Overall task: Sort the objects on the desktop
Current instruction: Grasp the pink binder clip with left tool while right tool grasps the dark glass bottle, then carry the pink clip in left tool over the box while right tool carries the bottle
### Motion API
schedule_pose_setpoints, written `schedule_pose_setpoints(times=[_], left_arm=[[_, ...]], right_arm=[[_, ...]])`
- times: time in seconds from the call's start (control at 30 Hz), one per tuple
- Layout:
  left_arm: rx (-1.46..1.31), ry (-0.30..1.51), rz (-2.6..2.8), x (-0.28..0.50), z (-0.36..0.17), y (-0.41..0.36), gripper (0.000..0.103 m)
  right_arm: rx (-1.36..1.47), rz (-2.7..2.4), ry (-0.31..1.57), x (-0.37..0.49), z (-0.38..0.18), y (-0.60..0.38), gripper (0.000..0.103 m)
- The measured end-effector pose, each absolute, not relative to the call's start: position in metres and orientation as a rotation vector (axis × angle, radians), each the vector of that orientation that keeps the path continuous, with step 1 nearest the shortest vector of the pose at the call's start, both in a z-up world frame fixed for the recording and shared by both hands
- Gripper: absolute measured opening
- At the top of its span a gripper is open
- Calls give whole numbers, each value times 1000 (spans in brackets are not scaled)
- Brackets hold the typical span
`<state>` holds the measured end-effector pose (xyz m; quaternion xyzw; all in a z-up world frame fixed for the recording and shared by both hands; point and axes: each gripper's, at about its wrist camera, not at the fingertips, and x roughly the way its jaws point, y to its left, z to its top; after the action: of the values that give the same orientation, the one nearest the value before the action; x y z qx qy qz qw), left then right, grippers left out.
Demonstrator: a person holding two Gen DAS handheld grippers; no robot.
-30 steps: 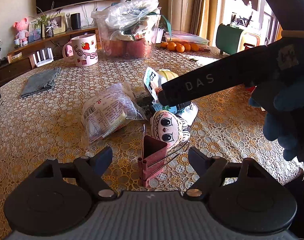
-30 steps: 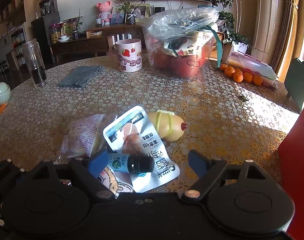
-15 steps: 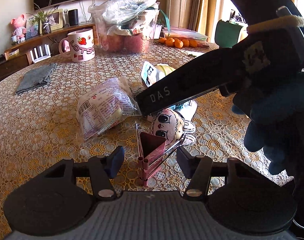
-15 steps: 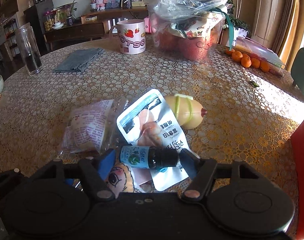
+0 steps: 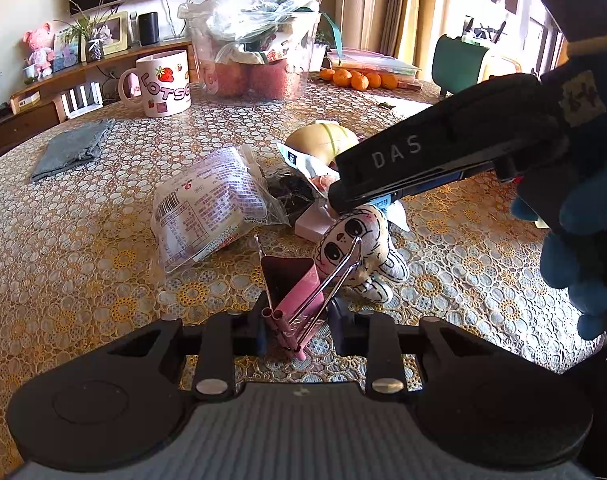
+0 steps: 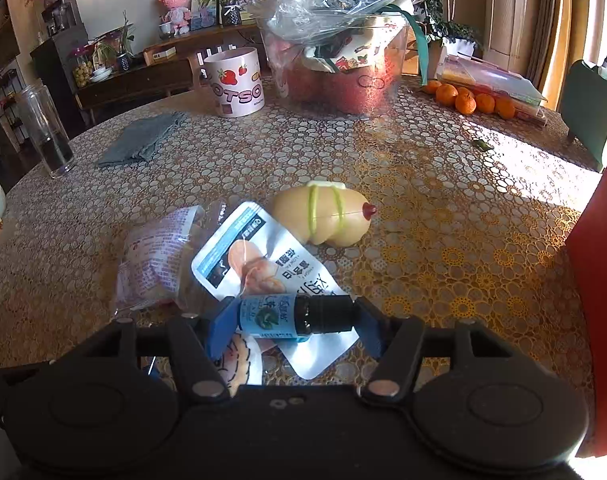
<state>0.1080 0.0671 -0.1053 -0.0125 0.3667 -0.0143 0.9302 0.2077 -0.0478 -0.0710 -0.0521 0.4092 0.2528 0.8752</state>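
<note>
My left gripper (image 5: 297, 314) is shut on a pink binder clip (image 5: 291, 288) with steel wire handles, just above the tablecloth. My right gripper (image 6: 291, 320) is shut on a small dark bottle with a blue label (image 6: 291, 316), held lengthwise between the blue pads. In the left wrist view the right gripper's black body (image 5: 423, 160) reaches in from the right. Under it lie a plush doll (image 5: 359, 248), a clear snack bag (image 5: 207, 208), a white pouch (image 6: 263, 264) and a yellow squishy toy (image 6: 327, 216).
A strawberry mug (image 6: 233, 82), a plastic bin of bagged goods (image 6: 339, 52), oranges (image 6: 467, 98), a grey cloth (image 6: 143, 138) and a glass jar (image 6: 47, 132) stand farther back on the round table (image 6: 443, 240). A red object (image 6: 599, 280) is at the right edge.
Both grippers closed: the left on the binder clip, the right on the small bottle. The right gripper dropped toward the pile and the clip now sits tilted between the left fingers.
</note>
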Motion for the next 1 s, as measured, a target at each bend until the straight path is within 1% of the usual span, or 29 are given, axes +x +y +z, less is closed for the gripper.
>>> schedule_pose_setpoints(times=[0.43, 0.7, 1.0], left_arm=[[-23, 720, -22, 99, -86, 61, 28], [-43, 700, -37, 96, -66, 49, 28], [-52, 662, -72, 91, -33, 26, 28]], right_arm=[[-76, 514, 824, 195, -57, -85, 63], [-50, 507, 800, 183, -45, -113, 63], [-9, 520, 733, 167, -18, -151, 63]])
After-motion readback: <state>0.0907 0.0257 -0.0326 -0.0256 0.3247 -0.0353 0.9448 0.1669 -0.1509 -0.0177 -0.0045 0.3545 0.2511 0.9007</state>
